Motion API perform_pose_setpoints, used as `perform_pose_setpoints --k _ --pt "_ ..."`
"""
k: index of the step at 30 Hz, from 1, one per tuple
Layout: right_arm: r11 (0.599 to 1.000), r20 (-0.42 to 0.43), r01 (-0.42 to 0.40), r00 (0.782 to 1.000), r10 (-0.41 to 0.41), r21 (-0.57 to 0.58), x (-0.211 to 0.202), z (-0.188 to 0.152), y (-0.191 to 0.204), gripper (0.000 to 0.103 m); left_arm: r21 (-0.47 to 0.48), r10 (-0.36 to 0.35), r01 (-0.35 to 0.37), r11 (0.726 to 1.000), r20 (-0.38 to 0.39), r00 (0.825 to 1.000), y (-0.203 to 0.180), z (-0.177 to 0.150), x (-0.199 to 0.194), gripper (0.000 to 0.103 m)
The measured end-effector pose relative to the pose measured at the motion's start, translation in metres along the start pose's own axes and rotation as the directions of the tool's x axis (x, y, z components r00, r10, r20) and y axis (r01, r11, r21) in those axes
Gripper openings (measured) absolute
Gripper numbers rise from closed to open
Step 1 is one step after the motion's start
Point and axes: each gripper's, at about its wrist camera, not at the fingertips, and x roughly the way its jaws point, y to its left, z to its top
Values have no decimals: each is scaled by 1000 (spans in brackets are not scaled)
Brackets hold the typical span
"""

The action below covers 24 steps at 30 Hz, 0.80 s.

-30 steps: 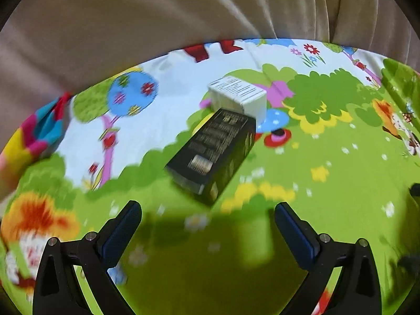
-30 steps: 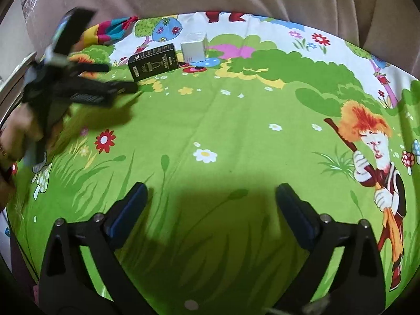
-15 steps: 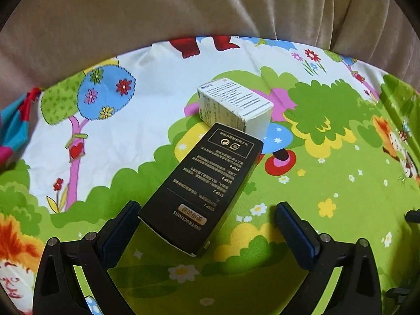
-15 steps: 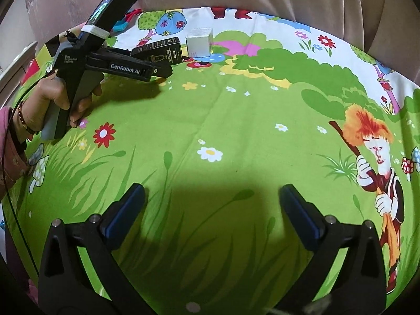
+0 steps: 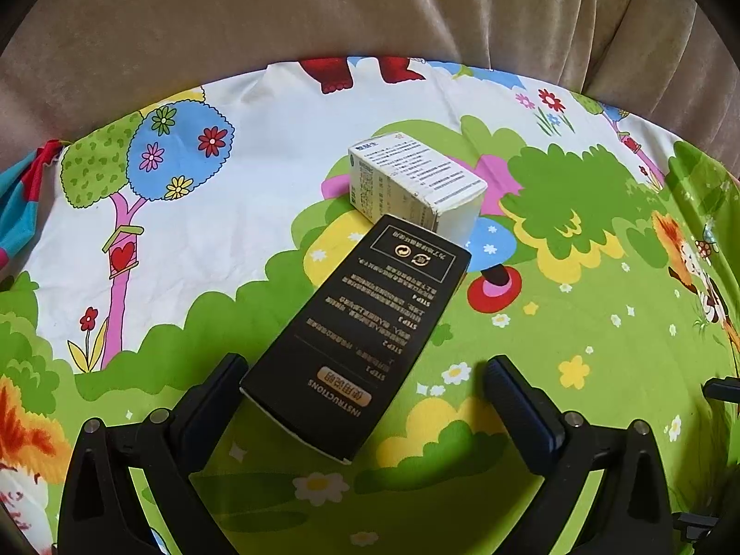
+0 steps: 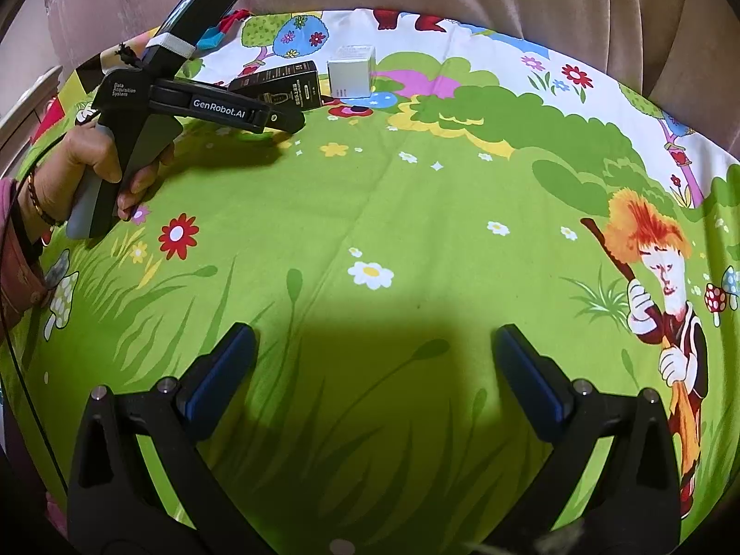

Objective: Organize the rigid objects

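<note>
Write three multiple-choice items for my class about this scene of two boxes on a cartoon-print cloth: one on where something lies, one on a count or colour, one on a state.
1. Where is the white box relative to the black box?
A. At its far end
B. Stacked on top of it
C. Across the cloth beside the cartoon boy

2. How many boxes lie on the cloth?
A. One
B. Two
C. Four

3. How does the left gripper stand?
A. Clamped shut on the white box
B. Jaws apart around the black box's near end, a gap on the right side
C. Shut and empty

Key: 1 A, the left wrist view shows the white box just past the black box's far end. 2 B, both views show one black and one white. 3 B, the right-hand finger stands clear of the box.
</note>
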Motion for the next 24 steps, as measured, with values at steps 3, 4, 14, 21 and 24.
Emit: perform_pose_setpoints --k 3,4,14,21,24 --pt "1000 -5 10 1000 -10 -9 1 0 1 103 0 1 -1 1000 50 999 -4 -3 -12 40" --pt "1000 -5 10 1000 -10 -9 1 0 1 103 -30 31 -29 999 50 998 -3 -7 -16 40" --pt "999 -18 -12 1000 11 -41 55 73 4 103 -263 187 -169 950 46 981 30 -82 -67 41" --pt "992 -54 74 996 -69 100 156 208 6 103 -335 233 -215 917 14 972 44 -84 -65 75" --pt "991 -70 94 994 -87 97 178 237 15 103 -344 232 -214 914 11 973 46 -86 -65 78"
